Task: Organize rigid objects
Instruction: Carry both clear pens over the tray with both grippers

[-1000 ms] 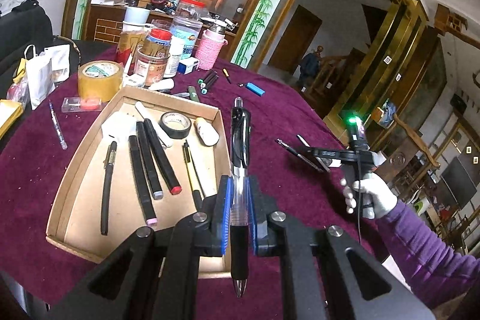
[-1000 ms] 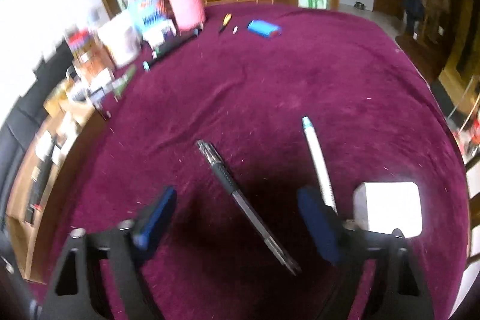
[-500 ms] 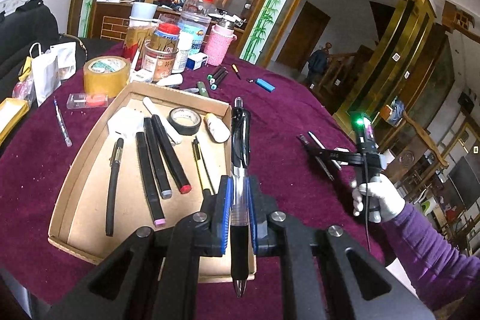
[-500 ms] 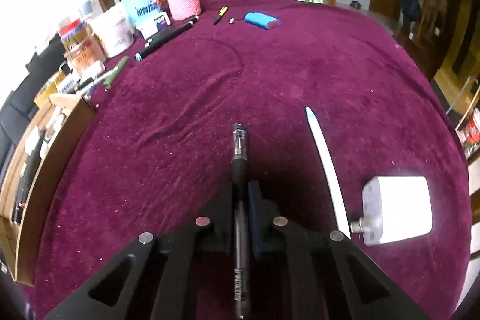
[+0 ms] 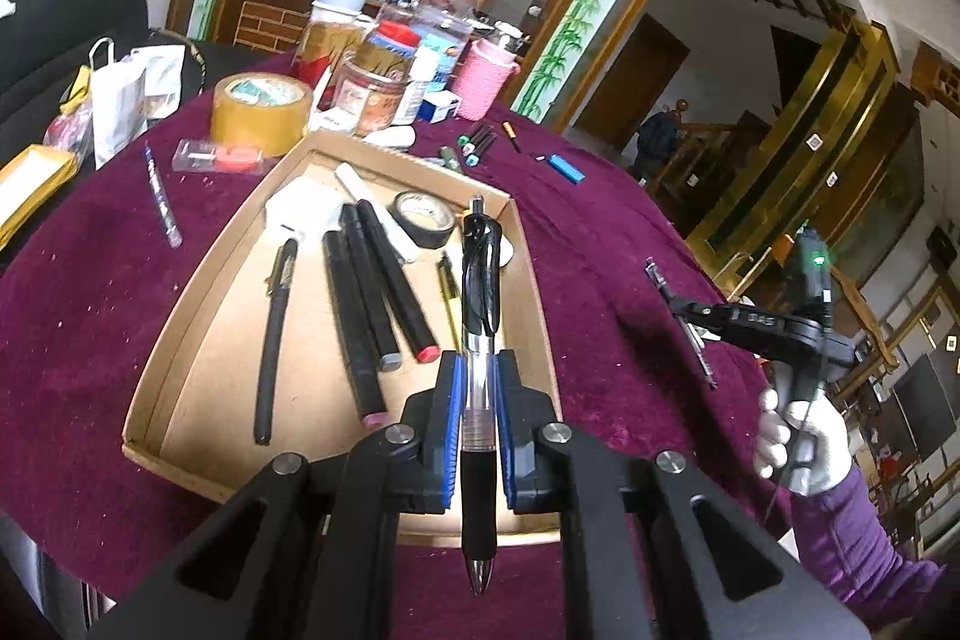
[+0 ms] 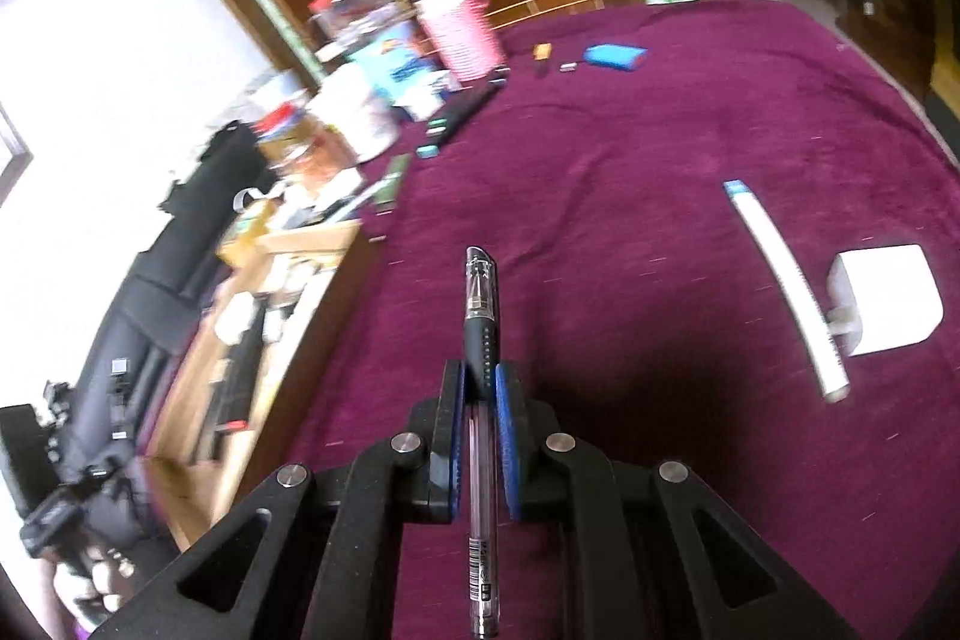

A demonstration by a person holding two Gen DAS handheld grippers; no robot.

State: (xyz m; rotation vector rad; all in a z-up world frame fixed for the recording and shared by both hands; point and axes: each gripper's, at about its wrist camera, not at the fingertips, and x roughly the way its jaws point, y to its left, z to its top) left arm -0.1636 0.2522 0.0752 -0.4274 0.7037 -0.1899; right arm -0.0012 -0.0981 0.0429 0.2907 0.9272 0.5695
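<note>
Left gripper (image 5: 478, 403): clamped on a retractable ballpoint pen (image 5: 478, 340), blue pads pressing its clear barrel; the pen's clip end points forward and its tip back toward the camera.
Retractable pen position: held above the right side of the cardboard tray (image 5: 204, 328).
Right gripper (image 6: 480, 388): closed on a clear-barrelled gel pen (image 6: 480, 358), held up off the maroon tablecloth (image 6: 630, 196), capped end forward.
Tray contents: three black markers (image 5: 372, 304), a black capped pen (image 5: 273, 334), a roll of black tape (image 5: 423, 226), a white eraser-like block (image 5: 303, 211).
Left on the cloth: a white pen (image 6: 786, 286) just beside a white charger plug (image 6: 882, 298); a blue lighter (image 6: 612, 57) further off.
Beyond the tray: a roll of tan packing tape (image 5: 261, 112), jars and a pink knitted cup sleeve (image 5: 483, 79).
</note>
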